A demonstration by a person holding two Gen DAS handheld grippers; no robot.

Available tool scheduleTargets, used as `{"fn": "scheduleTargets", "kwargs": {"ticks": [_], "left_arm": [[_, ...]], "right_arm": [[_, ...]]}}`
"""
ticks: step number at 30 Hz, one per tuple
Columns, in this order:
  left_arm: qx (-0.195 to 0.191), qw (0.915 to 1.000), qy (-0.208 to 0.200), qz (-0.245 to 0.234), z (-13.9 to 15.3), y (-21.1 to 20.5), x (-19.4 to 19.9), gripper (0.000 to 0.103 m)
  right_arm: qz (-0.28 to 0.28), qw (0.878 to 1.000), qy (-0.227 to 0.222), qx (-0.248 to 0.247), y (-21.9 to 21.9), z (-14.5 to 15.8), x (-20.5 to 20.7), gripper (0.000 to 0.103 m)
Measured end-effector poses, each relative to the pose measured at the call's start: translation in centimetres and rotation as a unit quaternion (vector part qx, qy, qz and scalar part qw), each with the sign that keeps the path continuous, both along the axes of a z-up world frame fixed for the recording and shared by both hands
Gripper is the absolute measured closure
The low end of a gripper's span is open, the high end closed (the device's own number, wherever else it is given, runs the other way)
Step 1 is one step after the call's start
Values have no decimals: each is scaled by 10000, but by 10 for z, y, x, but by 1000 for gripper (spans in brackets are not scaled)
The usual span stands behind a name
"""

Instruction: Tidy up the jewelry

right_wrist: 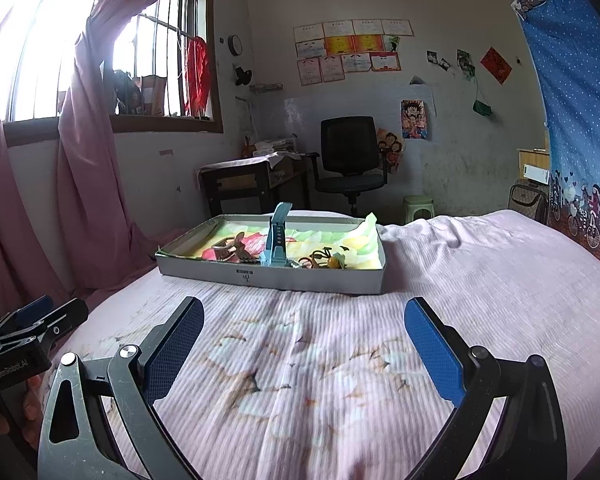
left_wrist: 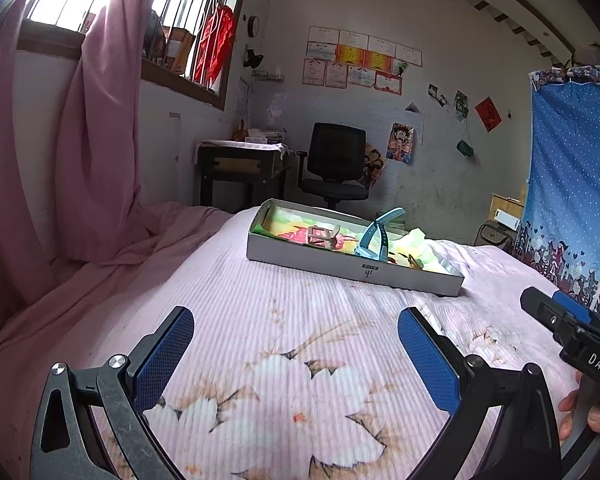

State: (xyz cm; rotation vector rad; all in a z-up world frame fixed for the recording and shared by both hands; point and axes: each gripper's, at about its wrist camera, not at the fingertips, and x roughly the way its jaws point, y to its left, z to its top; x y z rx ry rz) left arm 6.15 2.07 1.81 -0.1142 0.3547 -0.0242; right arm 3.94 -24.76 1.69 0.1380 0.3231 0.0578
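L to R. Left gripper (left_wrist: 296,344), black frame w/ blue pads: jaws spread wide, nothing between them, low over the pink flower-print bedspread (left_wrist: 260,380).

Ahead of both tools sits the shallow grey cardboard tray (right_wrist: 320,280) lined w/ pastel printed paper, on the bed. Inside, L to R in the right wrist view: a brown-and-metal hair clip (right_wrist: 230,249), a light-blue watch w/ strap standing up (right_wrist: 275,240), then a tangle of dark wire-like pieces w/ a small orange bead (right_wrist: 333,261); can't tell exactly what those are.

Right gripper (right_wrist: 304,344): also wide apart, empty, well short of the tray.

Judgement: all jewelry seen is in the tray, so this fits either items about to be sorted out, or already gathered in w/ both tools pulled back. No loose pieces visible on the bedspread. Any pick would need a narrow pinch; the bits are small and tangled.
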Motion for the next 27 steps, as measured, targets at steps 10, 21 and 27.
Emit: {"fn": "scheduleTargets", "kwargs": {"ticks": [10, 21, 27], "left_arm": [[203, 9998, -7, -14, -4, -9, -1, 0], [191, 9998, 5, -17, -3, -10, -1, 0], [175, 9998, 1, -25, -3, -11, -1, 0]], "right_arm": [[16, 10000, 92, -33, 3, -7, 0, 4], [13, 9999, 103, -1, 3, -8, 2, 4], [18, 9999, 99, -19, 2, -9, 2, 4]]}}
